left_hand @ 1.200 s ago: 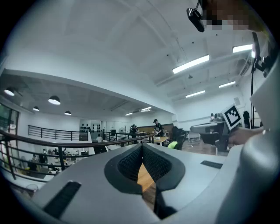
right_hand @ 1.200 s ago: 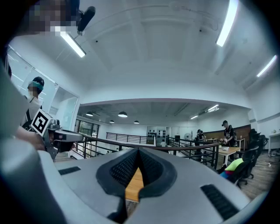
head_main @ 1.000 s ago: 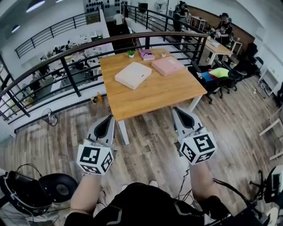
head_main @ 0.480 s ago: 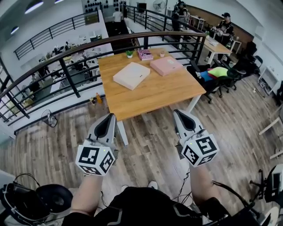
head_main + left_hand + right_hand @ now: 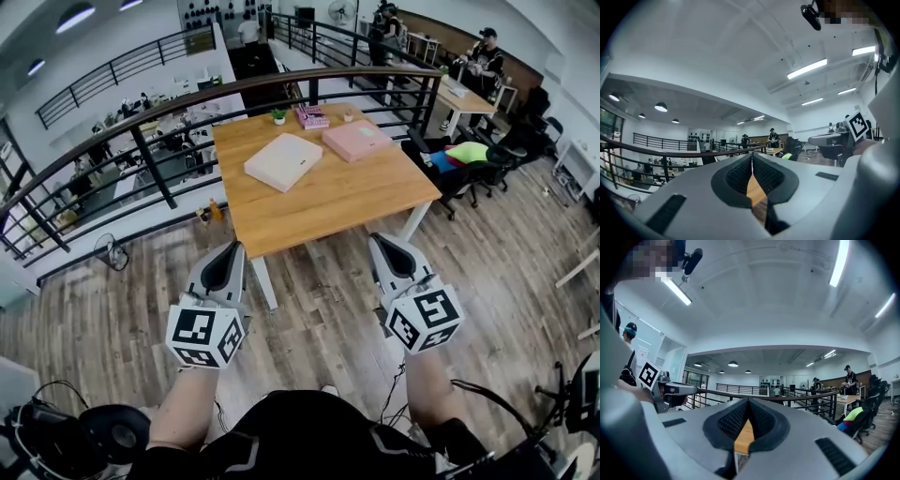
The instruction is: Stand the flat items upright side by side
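A dark railing (image 5: 155, 167) curves beyond the jaws, a small potted plant (image 5: 278, 116) just before it. Office chairs (image 5: 461, 161) stand ahead to the right on plank floor (image 5: 122, 319).

No legible text, number, brand name or sign appears in any view.

- Marker cube of the left gripper (image 5: 232, 246): the faces carry black-and-white square code patterns only, with no characters.
- Marker cube of the right gripper (image 5: 377, 238): the same kind of pattern, with no characters.
- Cream flat box (image 5: 282, 160) and pink flat box (image 5: 356, 140) on the desk (image 5: 319, 208): plain faces, no visible print.
- Small pink item (image 5: 311, 115) at the far edge of the desk: a surface pattern shows, but it is too small to read.
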